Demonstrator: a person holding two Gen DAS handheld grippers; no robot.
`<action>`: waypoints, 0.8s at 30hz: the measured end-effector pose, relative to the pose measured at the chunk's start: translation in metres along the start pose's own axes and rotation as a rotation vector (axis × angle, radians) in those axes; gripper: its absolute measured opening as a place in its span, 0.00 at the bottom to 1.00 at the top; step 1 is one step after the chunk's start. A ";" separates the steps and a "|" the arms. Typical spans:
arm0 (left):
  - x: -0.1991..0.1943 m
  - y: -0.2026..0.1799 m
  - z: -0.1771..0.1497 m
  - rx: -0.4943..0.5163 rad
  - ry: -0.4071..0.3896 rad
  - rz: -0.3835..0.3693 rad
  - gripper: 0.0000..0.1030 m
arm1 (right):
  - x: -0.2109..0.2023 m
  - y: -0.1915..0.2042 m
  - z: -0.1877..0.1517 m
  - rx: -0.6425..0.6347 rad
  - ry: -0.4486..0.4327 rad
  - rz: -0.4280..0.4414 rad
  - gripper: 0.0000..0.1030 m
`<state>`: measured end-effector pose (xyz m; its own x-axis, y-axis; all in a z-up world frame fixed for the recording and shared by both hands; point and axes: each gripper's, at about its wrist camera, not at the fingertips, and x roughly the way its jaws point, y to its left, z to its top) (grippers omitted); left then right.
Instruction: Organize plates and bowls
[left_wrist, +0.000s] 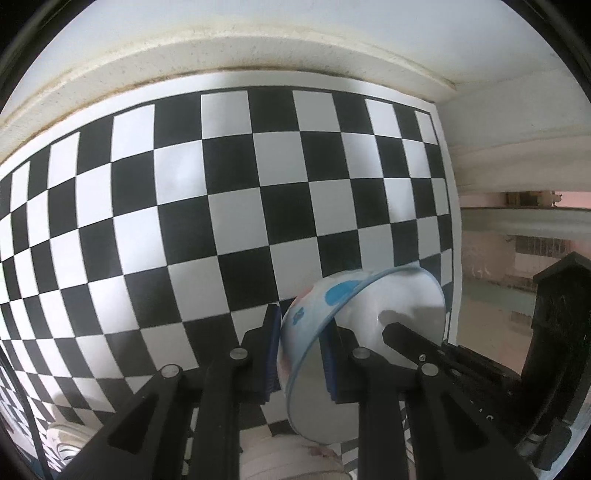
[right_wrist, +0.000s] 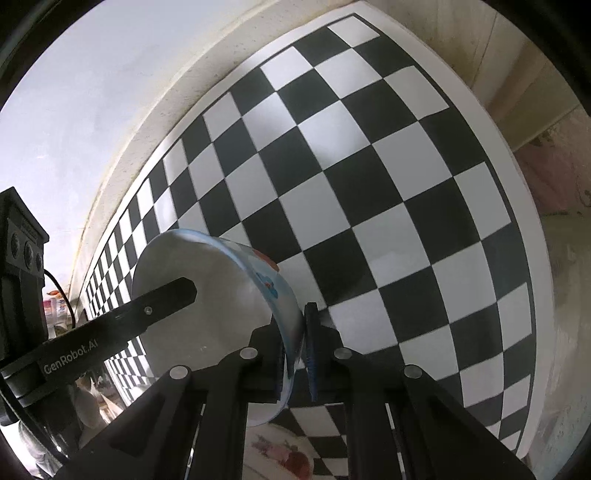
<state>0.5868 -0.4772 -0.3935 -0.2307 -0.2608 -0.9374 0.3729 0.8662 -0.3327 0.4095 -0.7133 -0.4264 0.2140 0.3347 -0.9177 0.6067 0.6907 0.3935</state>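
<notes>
Both claws are clamped on the same bowl's rim, left claw and right claw, holding the bowl tilted above the checkered table near its right edge. Best to move both hands together so it doesn't twist.

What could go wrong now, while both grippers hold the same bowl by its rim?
1. The left gripper and the right gripper each pinch only the thin rim of the bowl; it may slip or crack if the hands pull apart.
2. The bowl hangs tilted above the checkered mat; a drop could break it, perhaps on the flowered plate below.
</notes>
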 end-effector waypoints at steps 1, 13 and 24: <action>-0.004 -0.001 -0.002 0.004 -0.003 0.001 0.18 | 0.002 0.010 -0.006 -0.003 -0.002 -0.001 0.10; -0.054 -0.002 -0.040 0.041 -0.053 0.004 0.18 | -0.035 0.031 -0.063 -0.022 -0.042 0.017 0.10; -0.075 0.001 -0.097 0.073 -0.090 -0.012 0.18 | -0.064 0.029 -0.136 -0.040 -0.064 0.042 0.10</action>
<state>0.5170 -0.4149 -0.3134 -0.1551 -0.3106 -0.9378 0.4355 0.8306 -0.3471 0.3094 -0.6279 -0.3483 0.2877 0.3230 -0.9016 0.5653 0.7026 0.4322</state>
